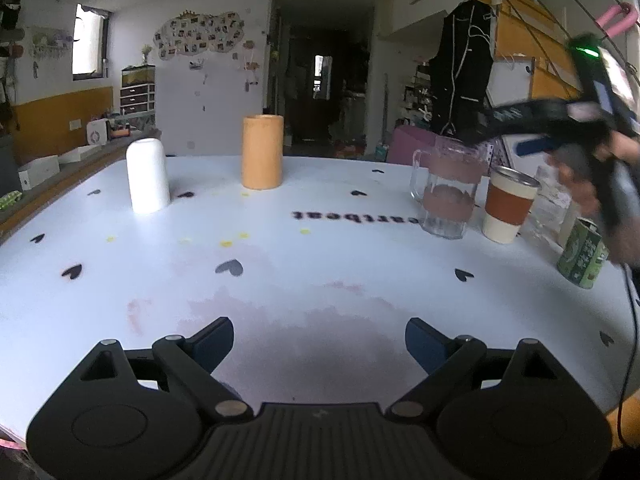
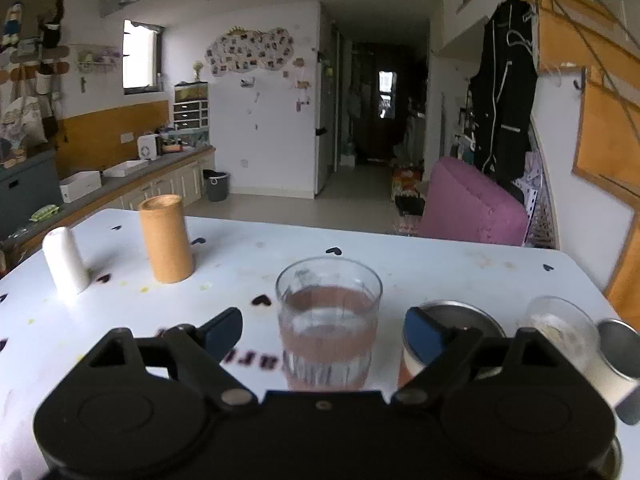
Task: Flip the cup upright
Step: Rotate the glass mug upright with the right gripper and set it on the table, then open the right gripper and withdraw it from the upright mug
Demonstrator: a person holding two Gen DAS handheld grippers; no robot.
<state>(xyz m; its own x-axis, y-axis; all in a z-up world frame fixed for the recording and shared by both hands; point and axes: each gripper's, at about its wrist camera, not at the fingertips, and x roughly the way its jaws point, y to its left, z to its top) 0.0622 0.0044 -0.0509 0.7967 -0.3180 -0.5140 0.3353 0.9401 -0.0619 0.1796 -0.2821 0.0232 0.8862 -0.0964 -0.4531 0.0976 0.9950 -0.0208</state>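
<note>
A white cup (image 1: 147, 176) stands upside down on the white table (image 1: 320, 272) at the far left; it also shows in the right wrist view (image 2: 66, 260). An orange cup (image 1: 262, 152) stands bottom up beside it, also in the right wrist view (image 2: 166, 238). My left gripper (image 1: 319, 342) is open and empty, low over the table's near part. My right gripper (image 2: 323, 334) is open and empty, held above a glass mug (image 2: 328, 320). It shows from outside in the left wrist view (image 1: 532, 136), above the mug (image 1: 448, 188).
Right of the glass mug stand a cream cup with a brown sleeve (image 1: 510, 210), a clear glass (image 1: 554, 208) and a green can (image 1: 582, 254). A pink chair (image 2: 472, 204) stands beyond the table's far edge. A counter (image 2: 120, 184) runs along the left.
</note>
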